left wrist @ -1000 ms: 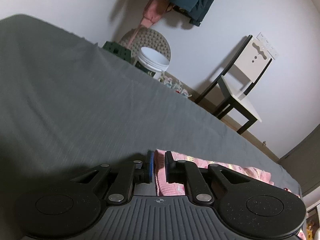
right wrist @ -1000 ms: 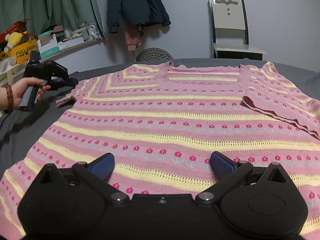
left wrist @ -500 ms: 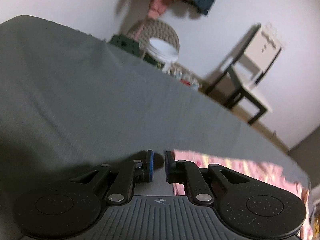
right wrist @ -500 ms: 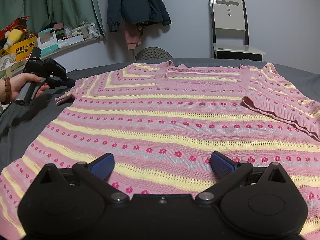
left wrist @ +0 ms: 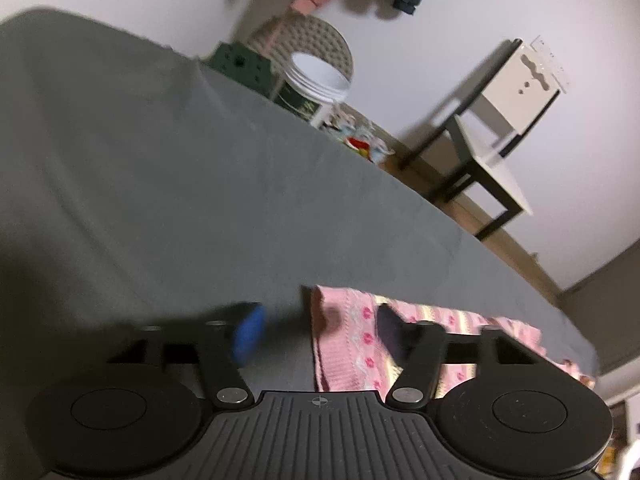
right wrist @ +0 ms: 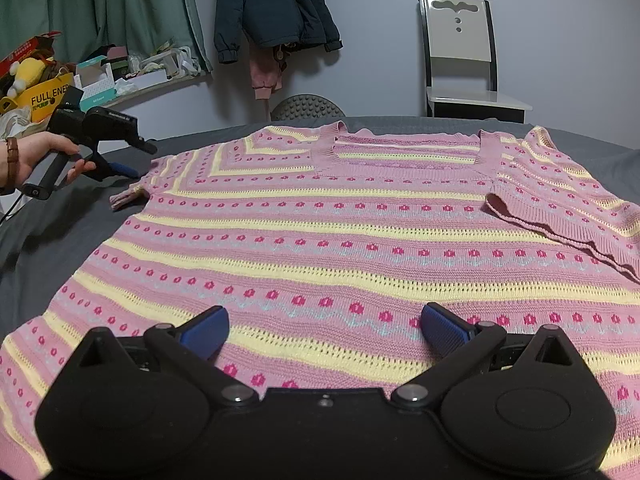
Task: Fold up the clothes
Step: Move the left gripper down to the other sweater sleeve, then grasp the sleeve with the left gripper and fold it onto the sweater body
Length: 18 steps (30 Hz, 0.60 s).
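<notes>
Pink knit sweater lies spread flat, front up, on the grey-covered tabletop; yellow bands and rows of small red flowers run across it. Neckline toward the far edge. One short sleeve is folded in over the body on the right side of the view; the other sleeve pokes out onto bare grey cloth at the left.

Right tongs: released, blue pads wide apart, low over the sweater's lower body, nothing between them.

Left tongs: also spread wide, hovering at the left sleeve end. In the left wrist view the sleeve cuff sits between the fingers; the view is smeared, so whether either pad touches the knit cannot be told. In the right wrist view a hand with a brown wristband holds this tool, its tip just beside the sleeve.

Beyond the tabletop: a chair against the wall, a dark jacket hanging, green curtain, cluttered shelf.
</notes>
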{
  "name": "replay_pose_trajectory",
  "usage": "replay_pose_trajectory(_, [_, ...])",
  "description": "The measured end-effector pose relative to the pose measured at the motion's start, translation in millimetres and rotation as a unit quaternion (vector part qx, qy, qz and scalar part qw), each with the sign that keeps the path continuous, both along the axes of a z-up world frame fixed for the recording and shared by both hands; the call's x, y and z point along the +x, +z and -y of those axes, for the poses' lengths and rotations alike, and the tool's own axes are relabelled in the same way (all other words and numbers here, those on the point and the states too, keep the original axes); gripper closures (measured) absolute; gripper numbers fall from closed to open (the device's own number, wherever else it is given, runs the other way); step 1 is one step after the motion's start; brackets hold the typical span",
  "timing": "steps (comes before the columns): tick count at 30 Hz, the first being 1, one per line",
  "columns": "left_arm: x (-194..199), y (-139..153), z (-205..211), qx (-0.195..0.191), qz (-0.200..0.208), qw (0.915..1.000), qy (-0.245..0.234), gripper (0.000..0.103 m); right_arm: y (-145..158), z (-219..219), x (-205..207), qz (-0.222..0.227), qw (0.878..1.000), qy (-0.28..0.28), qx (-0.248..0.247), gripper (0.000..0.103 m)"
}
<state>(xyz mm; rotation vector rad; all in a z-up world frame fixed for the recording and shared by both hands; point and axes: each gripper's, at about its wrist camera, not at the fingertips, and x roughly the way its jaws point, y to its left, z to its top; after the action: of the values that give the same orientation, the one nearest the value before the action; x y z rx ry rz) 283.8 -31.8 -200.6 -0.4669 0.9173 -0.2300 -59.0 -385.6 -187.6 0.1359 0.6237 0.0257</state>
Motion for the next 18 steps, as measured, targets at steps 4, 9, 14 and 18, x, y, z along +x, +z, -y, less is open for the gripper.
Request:
replay_pose_trajectory(4, [1.0, -2.7, 3.4, -0.003, -0.001, 1.0000, -0.003, 0.031, -0.2, -0.4, 0.4, -0.001, 1.000, -0.001, -0.002, 0.000])
replay_pose_trajectory(9, [9.4, -4.2, 8.2, -0.009, 0.008, 0.9999, 0.003, 0.023, -0.3, -1.4, 0.7, -0.002, 1.000, 0.000, -0.008, 0.000])
replay_pose_trajectory(14, [13.4, -5.3, 16.0, 0.005, 0.012, 0.9998, 0.014, 0.023, -0.6, -1.9, 0.9, -0.003, 1.000, 0.000, -0.012, 0.000])
replay_pose_trajectory(18, [14.6, -1.9, 27.6, 0.044, 0.015, 0.9989, -0.005, 0.023, -0.7, -2.8, 1.2, -0.004, 1.000, 0.000, -0.015, 0.000])
